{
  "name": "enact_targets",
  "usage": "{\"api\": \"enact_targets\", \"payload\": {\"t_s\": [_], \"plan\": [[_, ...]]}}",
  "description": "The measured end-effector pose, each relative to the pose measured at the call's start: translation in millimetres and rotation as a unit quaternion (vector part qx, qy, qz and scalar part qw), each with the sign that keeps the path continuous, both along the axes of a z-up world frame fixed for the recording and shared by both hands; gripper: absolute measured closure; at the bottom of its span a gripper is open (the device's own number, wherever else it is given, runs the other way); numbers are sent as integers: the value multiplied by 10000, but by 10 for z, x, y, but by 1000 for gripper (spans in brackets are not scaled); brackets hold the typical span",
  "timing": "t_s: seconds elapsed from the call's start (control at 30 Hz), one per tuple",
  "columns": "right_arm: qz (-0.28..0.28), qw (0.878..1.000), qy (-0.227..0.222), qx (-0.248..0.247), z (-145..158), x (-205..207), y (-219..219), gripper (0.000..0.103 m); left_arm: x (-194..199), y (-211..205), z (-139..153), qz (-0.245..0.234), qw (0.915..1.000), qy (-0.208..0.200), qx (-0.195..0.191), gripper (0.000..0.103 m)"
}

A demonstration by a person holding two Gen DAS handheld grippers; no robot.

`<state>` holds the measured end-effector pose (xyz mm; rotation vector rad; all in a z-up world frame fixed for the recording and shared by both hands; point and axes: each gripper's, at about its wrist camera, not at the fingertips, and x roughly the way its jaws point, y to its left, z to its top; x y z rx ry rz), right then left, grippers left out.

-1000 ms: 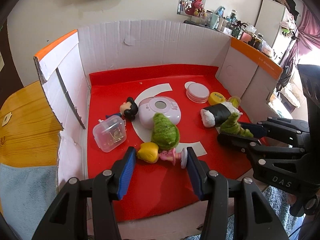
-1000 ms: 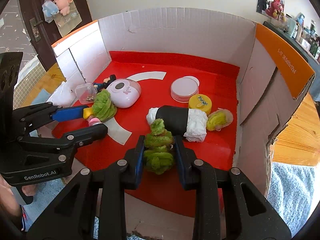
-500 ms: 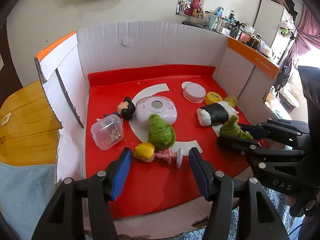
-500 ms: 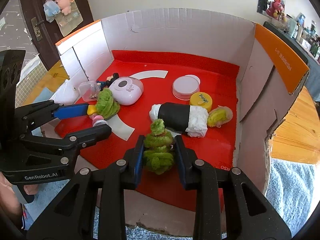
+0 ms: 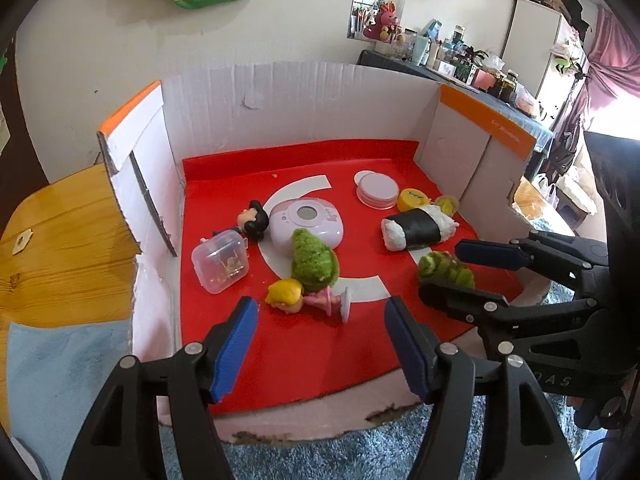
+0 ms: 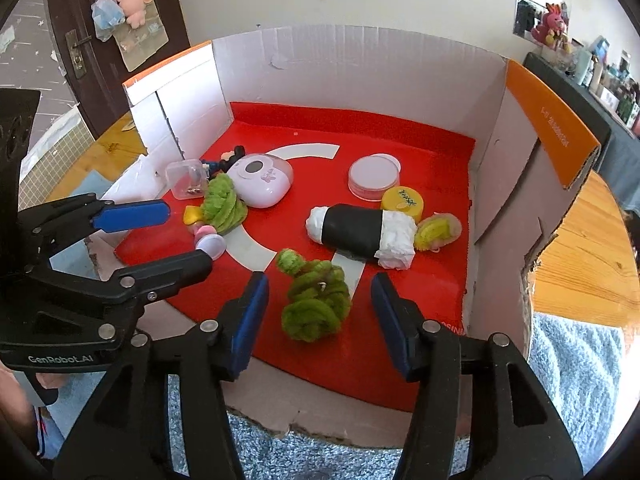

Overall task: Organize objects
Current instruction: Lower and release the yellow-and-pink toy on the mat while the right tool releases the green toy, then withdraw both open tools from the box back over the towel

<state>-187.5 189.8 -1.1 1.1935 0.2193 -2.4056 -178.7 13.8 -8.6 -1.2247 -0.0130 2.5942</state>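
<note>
A green fuzzy toy (image 6: 314, 300) lies on the red floor of the cardboard box (image 6: 360, 64), between the open jaws of my right gripper (image 6: 318, 304); it also shows in the left wrist view (image 5: 446, 268). My left gripper (image 5: 320, 324) is open and empty, just in front of a yellow-haired pink doll (image 5: 308, 298) that lies beside a second green fuzzy toy (image 5: 314, 258). A sushi-roll plush (image 6: 362, 234), a pink round device (image 5: 306, 222), a clear plastic case (image 5: 220, 260), a black-haired figure (image 5: 254, 222), a white lid (image 6: 374, 176) and a yellow cap (image 6: 402, 202) lie further in.
White cardboard walls with orange flaps (image 6: 552, 128) close the box on three sides; the front edge is torn and low. A blue-grey rug (image 5: 360, 456) lies in front. Wooden surfaces (image 5: 60, 240) flank the box.
My right gripper has opened and let go of the green fuzzy toy, which now lies on the red floor. My left gripper has drawn back from the doll and opened wider.
</note>
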Motion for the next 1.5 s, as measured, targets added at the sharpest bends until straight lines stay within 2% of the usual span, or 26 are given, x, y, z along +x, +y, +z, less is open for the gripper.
{"api": "enact_targets", "payload": {"t_s": [0.07, 0.13, 0.5, 0.6, 0.73, 0.83, 1.03, 1.17, 1.27, 1.5], "plan": [[-7, 10000, 16, -2, 11, 22, 7, 51, 33, -2, 26, 61, 9999, 68, -90, 32], [-8, 10000, 37, -15, 26, 46, 10, 50, 69, -23, 64, 152, 9996, 173, -164, 25], [-21, 9997, 200, -106, 151, 222, 33, 32, 261, -231, 172, 443, 9986, 290, -89, 23], [-37, 9996, 243, -129, 187, 273, 41, 32, 309, -249, 179, 478, 9984, 297, -76, 23], [-54, 9994, 333, -122, 237, 347, 46, 26, 393, -249, 213, 497, 9980, 372, -92, 18], [-58, 9992, 375, -125, 263, 396, 48, 26, 453, -242, 252, 476, 9979, 425, -79, 17], [-77, 9988, 460, -118, 298, 509, 60, 15, 574, -238, 303, 493, 9973, 535, -127, 14], [-88, 9987, 493, -124, 312, 574, 71, 14, 631, -231, 298, 519, 9971, 539, -149, 14], [-99, 9985, 525, -121, 322, 617, 84, 7, 661, -230, 294, 548, 9969, 540, -152, 6], [-140, 9980, 592, -170, 351, 697, 129, 7, 737, -224, 332, 551, 9963, 645, -116, 0]]}}
